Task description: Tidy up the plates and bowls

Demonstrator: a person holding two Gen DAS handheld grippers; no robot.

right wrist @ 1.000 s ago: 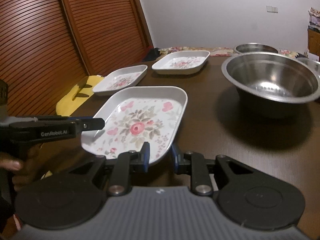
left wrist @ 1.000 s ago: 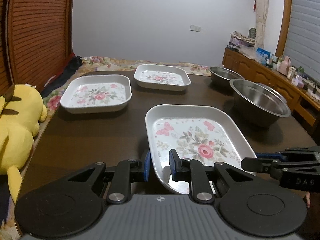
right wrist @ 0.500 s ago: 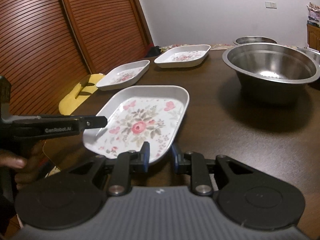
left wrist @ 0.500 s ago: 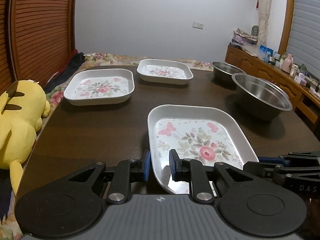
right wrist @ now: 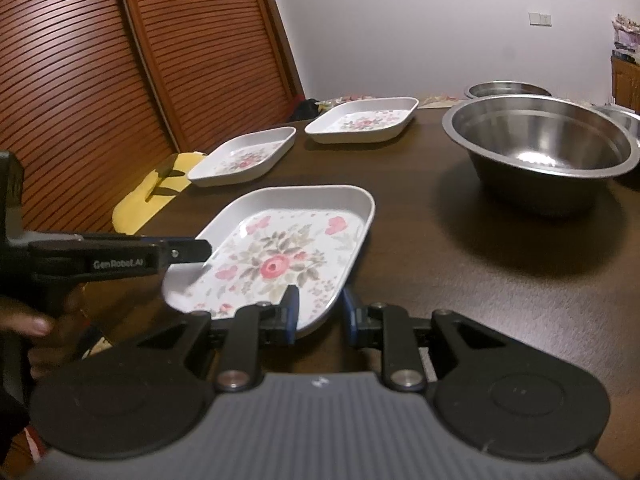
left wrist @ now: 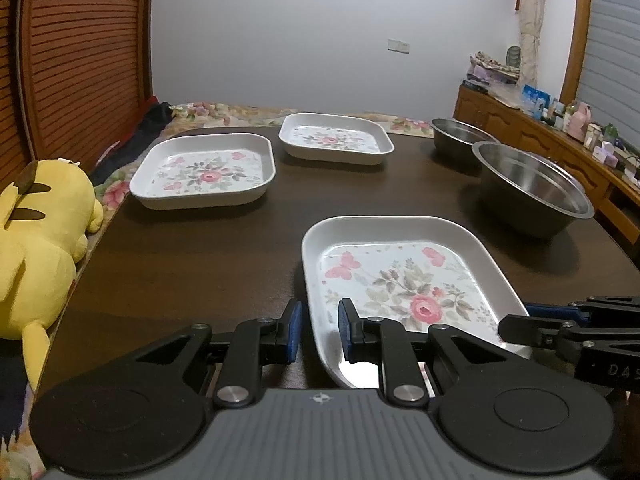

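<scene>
Left wrist view: your left gripper (left wrist: pixel 319 330) straddles the near plate's (left wrist: pixel 404 280) left rim with a narrow gap, your right gripper (right wrist: pixel 319 312) likewise at its right corner; two plates (left wrist: pixel 204 172) and bowls (left wrist: pixel 532 188) sit far across the table (left wrist: pixel 192 256).

"GenRobot.AI" is printed in pale letters along the side of the left gripper (right wrist: pixel 188 251), as seen from the right wrist. On the right gripper (left wrist: pixel 516 326), only "DAS" can be read (the rest is cut off by the frame edge).
</scene>
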